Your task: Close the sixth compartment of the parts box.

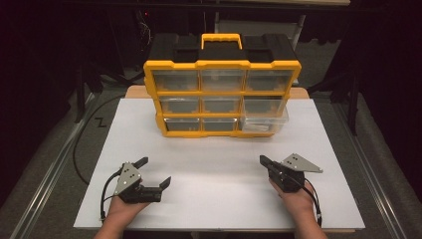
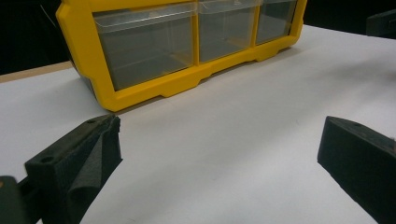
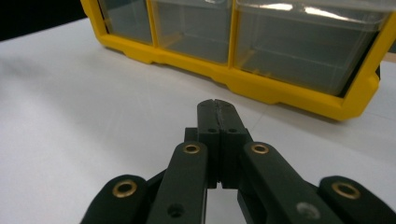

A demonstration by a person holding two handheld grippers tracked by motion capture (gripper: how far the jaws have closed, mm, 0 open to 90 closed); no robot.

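Black tongs, bare forearms

Left tongs (image 1: 155,172) and right tongs (image 1: 262,160): matte black, grey 3-cornered plates, brass rivets, trailing black cables.

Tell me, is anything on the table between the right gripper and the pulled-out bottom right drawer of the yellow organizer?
Nothing visible. Bare white table lies between the shut right gripper and the protruding clear drawer of the organizer.

Left tool (image 1: 153,173) jaws wide apart, right tool (image 1: 263,160) jaws pressed together (both hand-held, low)
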